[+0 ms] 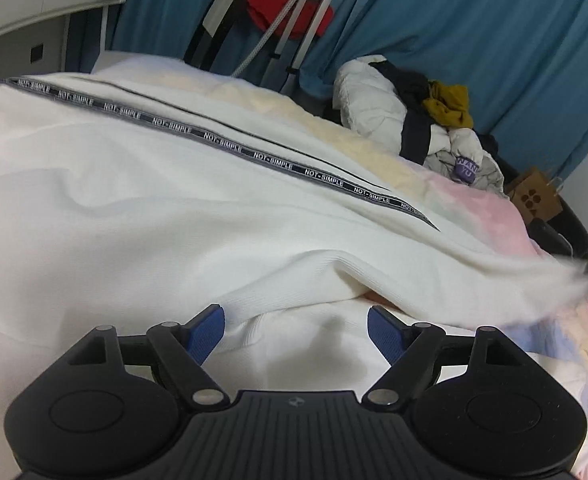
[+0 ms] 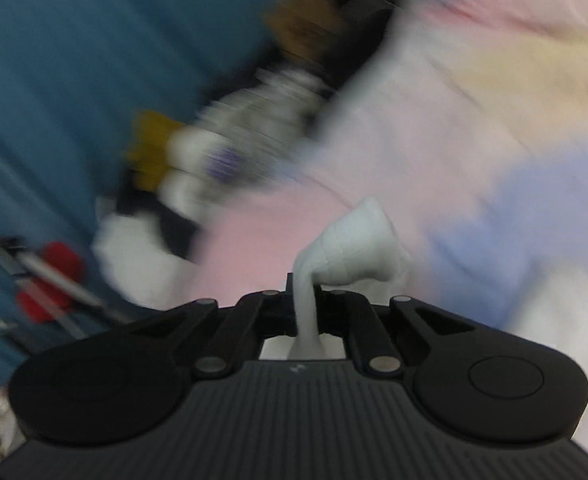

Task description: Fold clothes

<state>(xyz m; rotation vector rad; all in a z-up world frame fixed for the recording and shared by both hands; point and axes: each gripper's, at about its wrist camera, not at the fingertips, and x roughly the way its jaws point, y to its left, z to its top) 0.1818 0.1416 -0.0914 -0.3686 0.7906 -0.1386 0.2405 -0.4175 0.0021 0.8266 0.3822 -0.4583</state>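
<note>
1. The left tongs [image 1: 296,330] stand wide, holding nothing, low over the near ribbed hem of the white garment [image 1: 133,200]. Judging by that, they are set to take the hem for the next fold.
2. The garment lies spread over the bed [image 1: 506,216], its "NOT-SIMPLE" stripe [image 1: 229,144] running from far left toward the near right. One edge stretches off to the right, blurred, as though pulled that way.
3. Beyond the garment, a heap of clothes [image 1: 410,120] sits at the far side of the bed, in front of the blue curtain [image 1: 474,32].
4. The right tongs [image 2: 304,300] are narrow, pinching a corner of the garment [image 2: 354,244]; a tuft flares out past the tips. This view is heavily blurred, so the tongs are probably swinging the cloth across for a fold.
</note>
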